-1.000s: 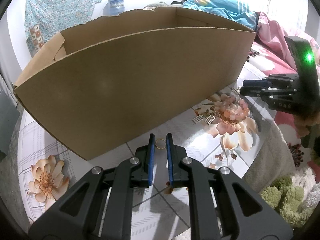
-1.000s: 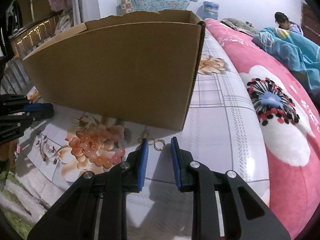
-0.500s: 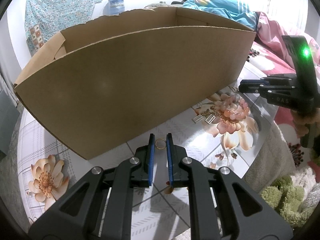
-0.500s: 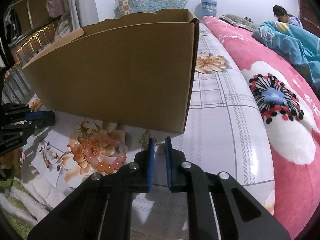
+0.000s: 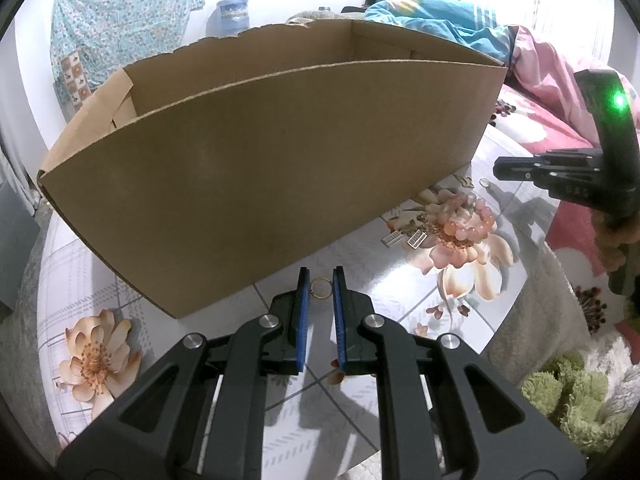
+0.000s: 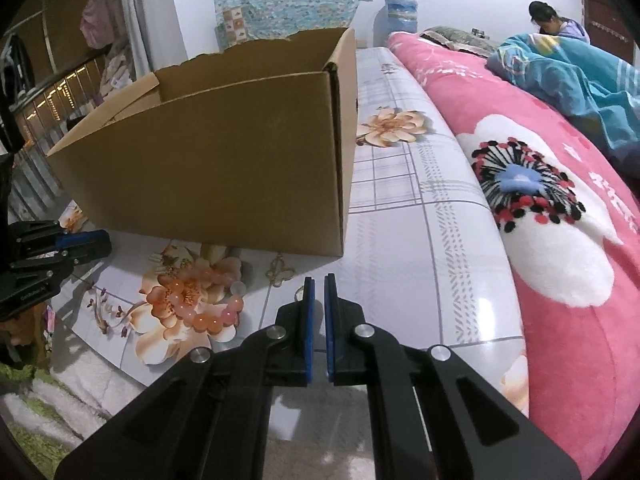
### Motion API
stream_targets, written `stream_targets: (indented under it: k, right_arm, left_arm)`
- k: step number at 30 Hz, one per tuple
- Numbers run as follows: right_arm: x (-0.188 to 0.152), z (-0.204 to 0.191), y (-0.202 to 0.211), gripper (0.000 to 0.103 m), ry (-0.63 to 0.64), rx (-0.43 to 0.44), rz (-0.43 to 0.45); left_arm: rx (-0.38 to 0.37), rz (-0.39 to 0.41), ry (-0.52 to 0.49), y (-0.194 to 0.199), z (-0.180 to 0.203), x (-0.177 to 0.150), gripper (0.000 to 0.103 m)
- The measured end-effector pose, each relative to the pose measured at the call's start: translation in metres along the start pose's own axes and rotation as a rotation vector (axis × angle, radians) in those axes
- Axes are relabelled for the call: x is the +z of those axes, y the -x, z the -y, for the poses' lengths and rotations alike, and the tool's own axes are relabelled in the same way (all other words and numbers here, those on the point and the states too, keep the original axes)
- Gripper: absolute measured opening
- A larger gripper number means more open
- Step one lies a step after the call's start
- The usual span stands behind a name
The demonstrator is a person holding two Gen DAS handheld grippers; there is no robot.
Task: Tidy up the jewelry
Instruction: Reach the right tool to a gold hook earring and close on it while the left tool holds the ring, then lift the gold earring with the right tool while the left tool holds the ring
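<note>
- Left wrist view, left and centre: the open cardboard box [image 5: 280, 168] fills the upper frame and stands on the flower-print sheet [image 5: 100, 280].
- Bottom centre: the left gripper [image 5: 320, 280] points at the box's lower edge. Its blue pads stand a narrow gap apart, and a small gold ring [image 5: 321, 289] sits upright between the tips, with a pad close against each side. It looks pinched.
- Right of centre: two small pale rectangular pieces [image 5: 404, 238] lie on the sheet just left of a pink bead bracelet [image 5: 468, 226], which is curled on a printed flower.
- Right edge: the right gripper [image 5: 498, 169] comes in side-on with its tips together, and a hand is under its handle. A second small ring [image 5: 484, 182] shows just at its tip. I cannot tell whether it is nipped there or lying on the sheet.
- Right wrist view, left edge: the left gripper's tip shows above the sheet, well left of the bracelet.
- Lower centre: a gold butterfly piece [image 6: 280, 272] lies in front of the box's near corner, just up-left of the right gripper's tips.
- Bottom centre: the right gripper's jaws have just been closing and now leave only a thin slit. Nothing shows plainly between the pads.
- Right: a pink blanket [image 6: 540, 240] runs along the sheet.
</note>
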State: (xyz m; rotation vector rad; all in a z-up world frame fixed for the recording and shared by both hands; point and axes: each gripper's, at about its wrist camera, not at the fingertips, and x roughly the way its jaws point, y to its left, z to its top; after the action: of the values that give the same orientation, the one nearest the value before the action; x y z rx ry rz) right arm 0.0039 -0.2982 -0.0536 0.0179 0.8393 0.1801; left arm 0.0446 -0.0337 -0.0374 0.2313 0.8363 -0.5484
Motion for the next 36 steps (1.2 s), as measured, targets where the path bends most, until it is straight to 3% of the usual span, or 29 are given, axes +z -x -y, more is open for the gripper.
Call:
stream_targets:
  k: [5,13,21,31,35,36]
  right_arm:
    - [-0.001,-0.003,-0.007,0.005,0.029,-0.042,-0.026]
    - [-0.004,-0.015,-0.008,0.005,0.053,-0.005,-0.046]
    - [0.001,-0.007,-0.007,0.005,0.045,-0.045,-0.041]
    - [-0.001,-0.023,-0.008,0.005,0.095,0.016,-0.055]
    - [0.004,-0.021,-0.005,0.009,0.162,0.037,-0.055]
    - [0.006,-0.021,-0.005,0.015,0.192,0.043,-0.058]
  left_arm:
    - [0.000,0.005,-0.001,0.003,0.001,-0.001,0.010]
    - [0.002,0.010,0.000,0.007,-0.001,-0.002,0.010]
    - [0.004,0.013,-0.002,0.009,-0.001,-0.002,0.010]
    - [0.003,0.012,-0.001,0.009,-0.004,-0.002,0.010]
    - [0.002,0.011,-0.006,0.009,-0.004,-0.002,0.010]
    - [0.002,0.011,-0.008,0.008,-0.004,-0.002,0.010]
